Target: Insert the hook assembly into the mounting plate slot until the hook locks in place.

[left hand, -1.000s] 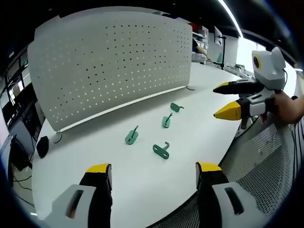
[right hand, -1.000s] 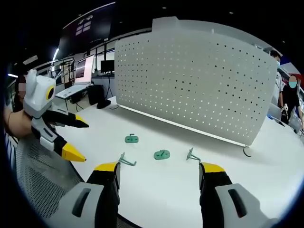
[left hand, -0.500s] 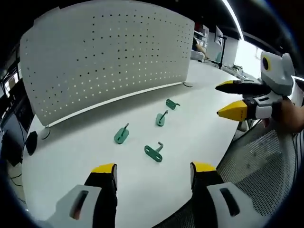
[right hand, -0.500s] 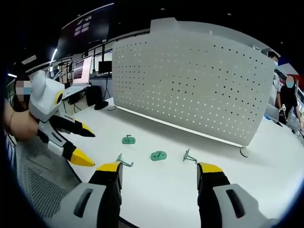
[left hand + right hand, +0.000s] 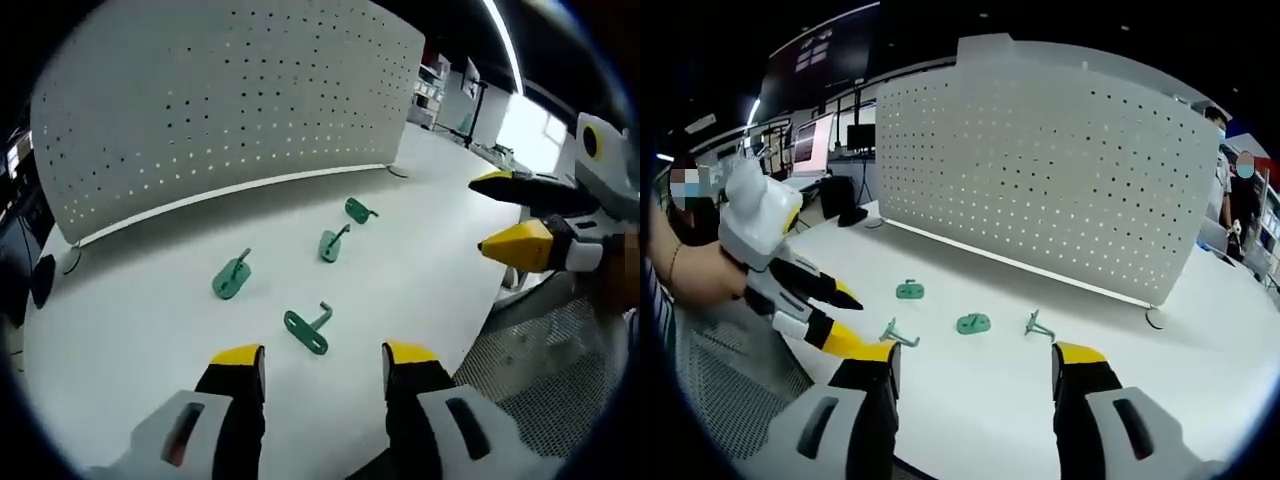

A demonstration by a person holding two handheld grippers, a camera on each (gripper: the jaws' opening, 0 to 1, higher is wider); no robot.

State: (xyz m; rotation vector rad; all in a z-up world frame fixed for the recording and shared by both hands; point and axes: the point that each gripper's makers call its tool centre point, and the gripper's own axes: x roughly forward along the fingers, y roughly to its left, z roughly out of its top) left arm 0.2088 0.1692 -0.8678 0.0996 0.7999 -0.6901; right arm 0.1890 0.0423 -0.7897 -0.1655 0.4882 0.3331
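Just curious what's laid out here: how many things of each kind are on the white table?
Green hooks: 4
White board with holes: 1
Total: 5

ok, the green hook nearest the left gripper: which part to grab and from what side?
Probably the bent metal rod, not the base. That hook lies on its side on the white table, its green oval plate low against the surface, leaving the jaws little to pinch, while the rod sticks out clear. Bring the left gripper down from above, jaws straddling the rod crosswise. Both jaws stand open, holding nothing.
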